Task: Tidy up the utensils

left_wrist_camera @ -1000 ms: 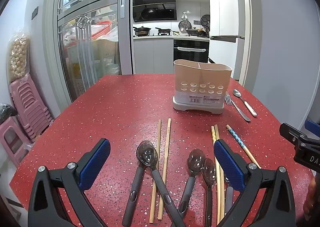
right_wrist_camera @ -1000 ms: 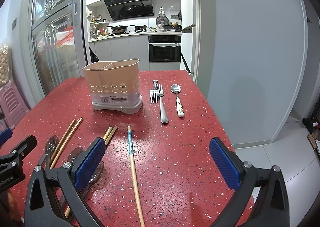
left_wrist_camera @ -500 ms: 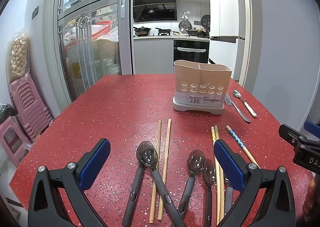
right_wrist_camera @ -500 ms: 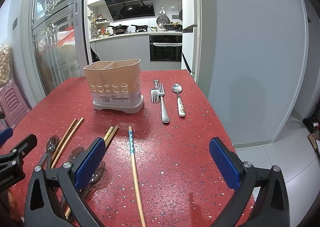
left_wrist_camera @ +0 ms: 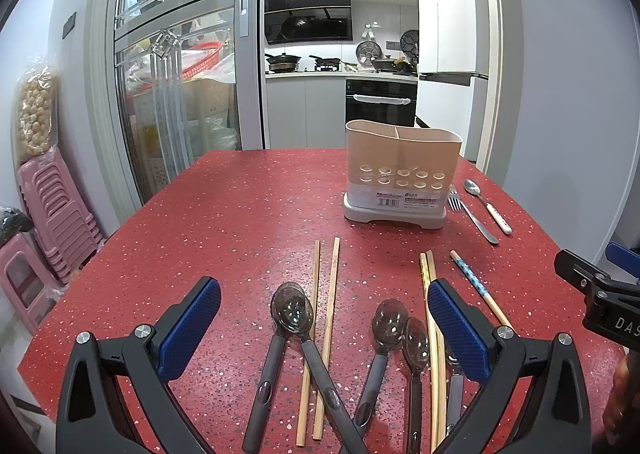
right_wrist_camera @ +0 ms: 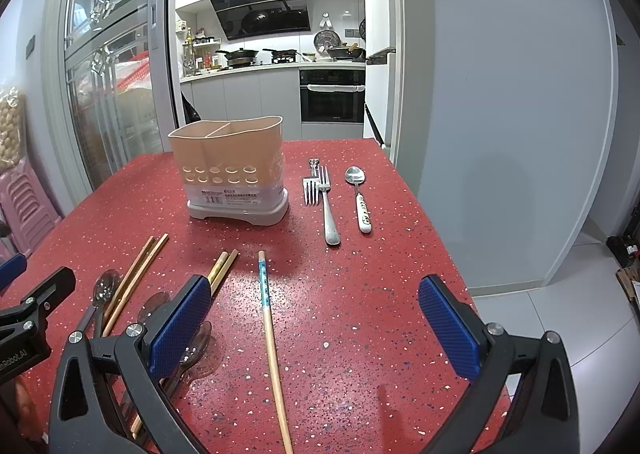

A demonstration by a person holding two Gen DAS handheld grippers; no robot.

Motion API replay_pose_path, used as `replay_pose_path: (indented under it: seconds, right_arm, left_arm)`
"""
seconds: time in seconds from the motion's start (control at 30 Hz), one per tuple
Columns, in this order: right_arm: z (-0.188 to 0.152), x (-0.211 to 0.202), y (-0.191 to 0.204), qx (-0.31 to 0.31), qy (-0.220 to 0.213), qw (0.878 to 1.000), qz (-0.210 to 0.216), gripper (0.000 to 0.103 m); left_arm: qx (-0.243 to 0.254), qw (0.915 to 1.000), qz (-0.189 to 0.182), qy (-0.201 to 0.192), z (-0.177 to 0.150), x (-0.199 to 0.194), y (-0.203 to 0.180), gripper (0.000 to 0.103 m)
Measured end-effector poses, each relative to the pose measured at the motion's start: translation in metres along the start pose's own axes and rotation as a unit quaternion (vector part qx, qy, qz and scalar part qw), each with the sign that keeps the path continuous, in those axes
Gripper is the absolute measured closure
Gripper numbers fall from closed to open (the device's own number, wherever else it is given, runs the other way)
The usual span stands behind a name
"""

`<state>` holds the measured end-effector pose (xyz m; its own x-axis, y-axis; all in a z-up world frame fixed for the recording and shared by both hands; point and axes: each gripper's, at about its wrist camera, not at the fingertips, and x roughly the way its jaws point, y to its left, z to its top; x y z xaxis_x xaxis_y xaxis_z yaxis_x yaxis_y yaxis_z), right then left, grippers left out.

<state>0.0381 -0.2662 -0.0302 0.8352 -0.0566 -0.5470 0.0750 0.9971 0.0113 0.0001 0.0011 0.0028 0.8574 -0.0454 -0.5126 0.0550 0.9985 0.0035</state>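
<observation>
Nothing shifted over last second: both views match earlier frames. Left gripper (left_wrist_camera: pixel 324 328) and right gripper (right_wrist_camera: pixel 314 328) spread wide, empty, hovering near-side of caddy (right_wrist_camera: pixel 232 174). Utensils on table (left_wrist_camera: pixel 240 214): dark spoons (left_wrist_camera: pixel 292 312), chopsticks (left_wrist_camera: pixel 332 294) before caddy; fork (right_wrist_camera: pixel 326 202) right of caddy. Sorting not begun.

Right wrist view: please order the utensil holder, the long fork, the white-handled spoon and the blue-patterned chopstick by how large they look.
1. utensil holder, bulkiest.
2. blue-patterned chopstick, longest, but nearest the camera, so its rank is unsure.
3. long fork.
4. white-handled spoon, slightly shorter than the fork.
</observation>
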Motion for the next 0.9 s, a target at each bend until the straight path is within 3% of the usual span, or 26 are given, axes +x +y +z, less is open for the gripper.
replay_pose_path:
  seconds: [0.9]
  right_arm:
    - [-0.0005,0.0001,0.0002,0.0,0.001,1.0,0.0,0.0]
  left_arm:
    - [-0.002,1.0,-0.001,0.0,-0.0004,-0.0009,-0.0014,0.0]
